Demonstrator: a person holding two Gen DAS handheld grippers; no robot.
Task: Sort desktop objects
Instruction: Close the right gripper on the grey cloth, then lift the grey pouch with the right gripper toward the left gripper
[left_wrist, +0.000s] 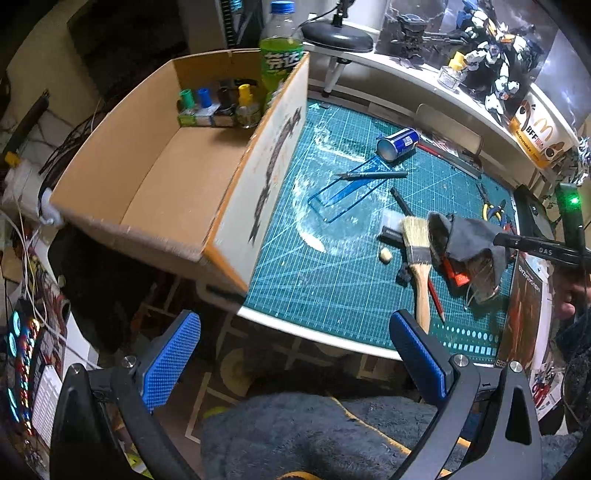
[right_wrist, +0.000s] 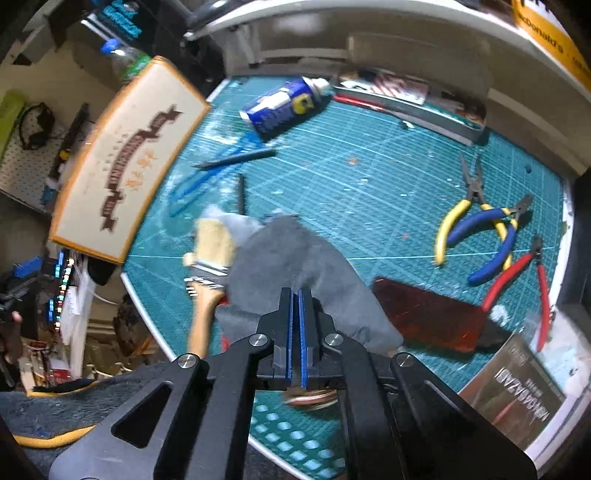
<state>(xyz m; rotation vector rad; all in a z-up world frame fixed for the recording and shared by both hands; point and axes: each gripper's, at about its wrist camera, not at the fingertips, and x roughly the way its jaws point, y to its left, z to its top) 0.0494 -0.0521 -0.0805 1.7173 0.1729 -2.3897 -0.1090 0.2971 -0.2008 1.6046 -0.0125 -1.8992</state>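
Observation:
My right gripper is shut on a grey cloth and holds it above the green cutting mat. The cloth hangs in the left wrist view over a paintbrush. My left gripper is open and empty, off the desk's front edge. An open cardboard box stands on the left of the desk with small paint bottles and a green soda bottle at its far end. A blue spray can lies on the mat.
A blue clear ruler and a dark pen knife lie mid-mat. Pliers and cutters lie at the right. A red tinted plate and a booklet sit near the front right. A shelf with model figures runs behind.

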